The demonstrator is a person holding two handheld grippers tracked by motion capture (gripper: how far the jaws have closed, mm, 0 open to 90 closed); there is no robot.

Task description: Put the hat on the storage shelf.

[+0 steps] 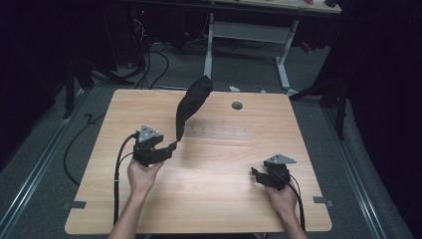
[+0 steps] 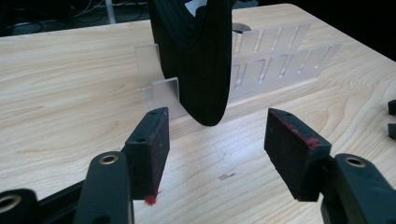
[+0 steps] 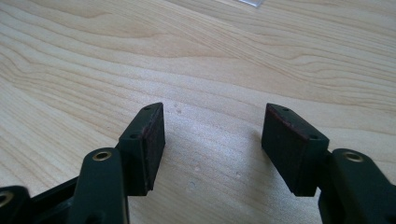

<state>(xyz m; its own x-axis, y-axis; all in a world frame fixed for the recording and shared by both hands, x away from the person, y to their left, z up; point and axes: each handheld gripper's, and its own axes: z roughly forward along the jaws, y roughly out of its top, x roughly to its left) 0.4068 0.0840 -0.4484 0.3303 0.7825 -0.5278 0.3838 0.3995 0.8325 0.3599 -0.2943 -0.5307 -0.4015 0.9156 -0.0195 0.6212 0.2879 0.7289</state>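
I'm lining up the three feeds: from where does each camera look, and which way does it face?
High view: above the person's side, facing forward and down on the wooden table; forearms, left gripper, right gripper.
Left gripper view: along its open jaws toward the black sock standing in the clear slotted rack.
Right gripper view: along open jaws at bare wood.
Shared: the table; sock and rack.
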